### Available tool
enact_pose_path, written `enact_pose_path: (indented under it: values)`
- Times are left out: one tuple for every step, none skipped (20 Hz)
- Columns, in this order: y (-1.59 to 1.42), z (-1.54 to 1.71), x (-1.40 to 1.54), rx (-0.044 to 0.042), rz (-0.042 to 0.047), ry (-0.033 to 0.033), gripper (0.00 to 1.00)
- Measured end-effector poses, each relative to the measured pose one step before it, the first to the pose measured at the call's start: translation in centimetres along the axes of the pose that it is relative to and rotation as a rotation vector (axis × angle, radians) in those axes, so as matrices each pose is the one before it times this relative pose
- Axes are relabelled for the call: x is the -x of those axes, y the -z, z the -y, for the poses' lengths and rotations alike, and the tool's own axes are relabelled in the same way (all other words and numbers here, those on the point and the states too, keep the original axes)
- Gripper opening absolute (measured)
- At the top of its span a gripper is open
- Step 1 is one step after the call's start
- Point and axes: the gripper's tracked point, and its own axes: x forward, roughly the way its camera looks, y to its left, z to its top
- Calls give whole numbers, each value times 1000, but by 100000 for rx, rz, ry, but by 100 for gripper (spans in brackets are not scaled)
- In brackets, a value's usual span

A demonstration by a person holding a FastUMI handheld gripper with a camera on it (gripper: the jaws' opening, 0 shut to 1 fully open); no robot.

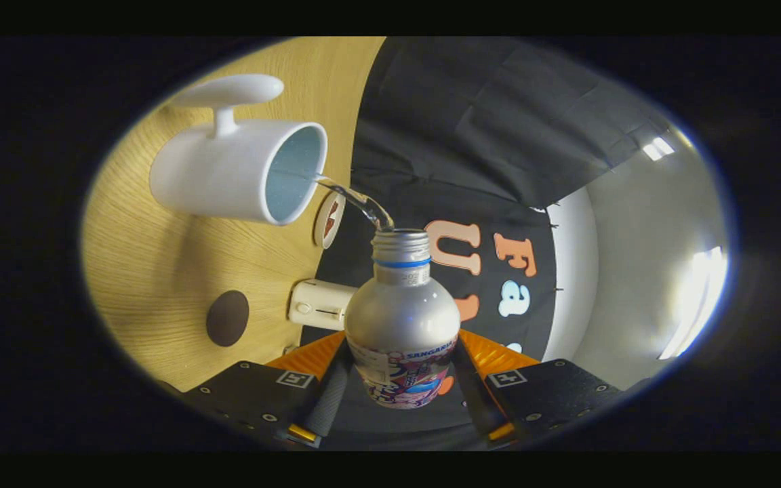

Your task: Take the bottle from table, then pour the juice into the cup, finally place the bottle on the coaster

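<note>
The hand-held gripper is clamped on the bottle, one finger pressing each side of its printed lower body, so the bottle sits squarely between the fingers and points away from the camera. The whole view is rolled over: the wooden worktop stands like a wall at the 9 o'clock side of the bottle, which means the bottle is tipped well over toward it. The bottle is silvery, with a blue ring below its uncapped, threaded neck. From its mouth a thin clear stream arcs out toward 10 o'clock and lands inside the cup. The cup is a white mug with a pale blue inside; it stands on the worktop, its open mouth facing the bottle and its handle at the cup's 12 o'clock. Just beside the cup's rim, at the cup's 5 o'clock, a small round coaster with a red mark lies on the worktop near its edge. At 8 o'clock from the bottle's neck a small white boxlike device sits at the worktop's edge, and farther along toward 9 o'clock lies a dark brown round disc, well apart from the cup.
</note>
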Motion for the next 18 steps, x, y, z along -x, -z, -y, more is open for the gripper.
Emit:
enact_pose_path:
  values:
    - [10,-29,25,-120,-84,-6,77]
    - [132,79,148,-203,-48,121,78]
    - [45,186,-58,-98,-117,-118,77]
    - [-65,48,63,42,72,40,78]
    - [-17,15,-101,221,113,-102,78]
    - [-89,0,-48,362,350,-63,78]
    - [-94,122,9,539,335,329,77]
    - [49,21,48,348,154,-59,77]
    - [76,71,-10,57,-50,-12,77]
    - [47,-47,-26,168,27,-82,78]
    - [49,110,-20,495,-12,222,77]
    - [-53,92,96,448,166,223,77]
    - [-6,31,-56,398,181,148,77]
    - [34,22,-42,370,129,-18,78]
    - [13,-5,-24,192,194,-22,77]
    - [-25,45,9,279,59,189,78]
    - [5,11,28,272,147,64,77]
    - [36,-68,13,319,31,-71,77]
